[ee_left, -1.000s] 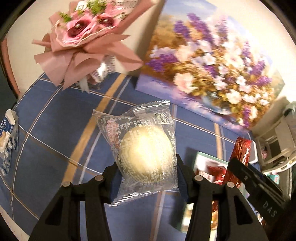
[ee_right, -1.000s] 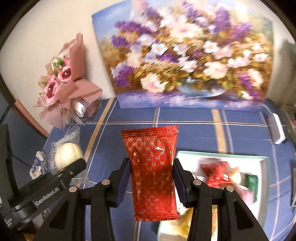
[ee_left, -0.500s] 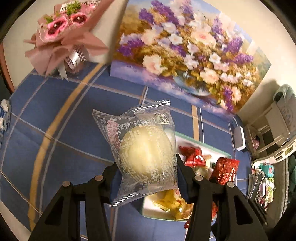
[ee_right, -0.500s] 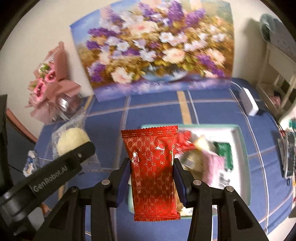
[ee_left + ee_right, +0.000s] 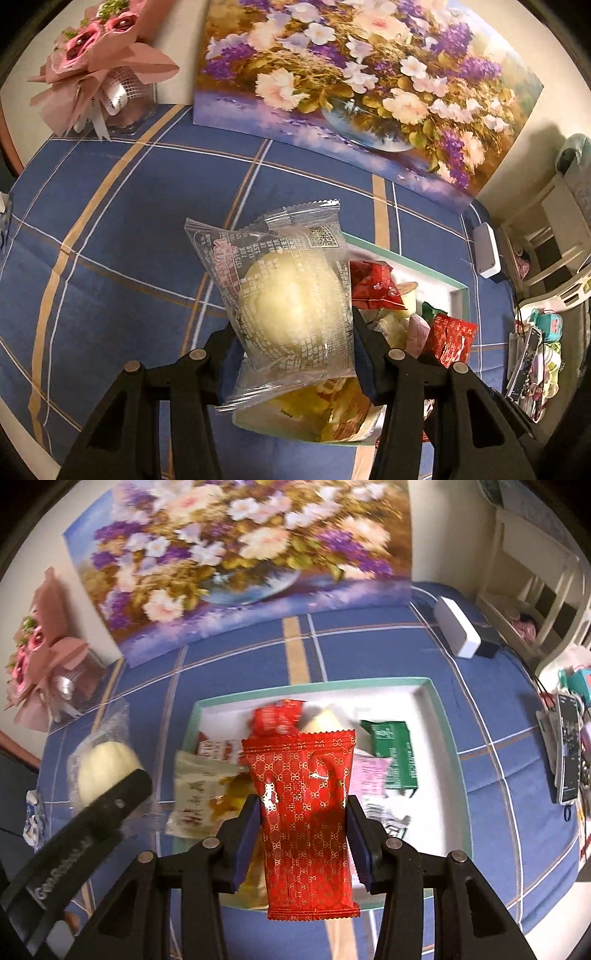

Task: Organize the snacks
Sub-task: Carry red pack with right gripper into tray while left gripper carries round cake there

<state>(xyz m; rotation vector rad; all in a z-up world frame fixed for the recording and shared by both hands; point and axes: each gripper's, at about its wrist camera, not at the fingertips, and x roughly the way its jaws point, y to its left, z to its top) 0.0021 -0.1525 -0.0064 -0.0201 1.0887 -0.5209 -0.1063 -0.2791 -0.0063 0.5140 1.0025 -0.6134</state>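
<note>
Snacks up in both grippers, clear-wrapped bun [image 5: 291, 306] clamped in left gripper [image 5: 293, 354] beside tray's left edge, red packet [image 5: 306, 812] pinched by right gripper [image 5: 303, 834] above green-rimmed tray [image 5: 439, 701], other packets lay inside, blue plaid cloth [image 5: 122, 236] beneath.

tray [image 5: 460, 286]: near side hidden behind clear-wrapped bun [image 5: 291, 306]
painting [image 5: 236, 557]: motion-blurred
bouquet [image 5: 40, 657]: cut off at left frame edge
wrapper print: too small to read
</note>
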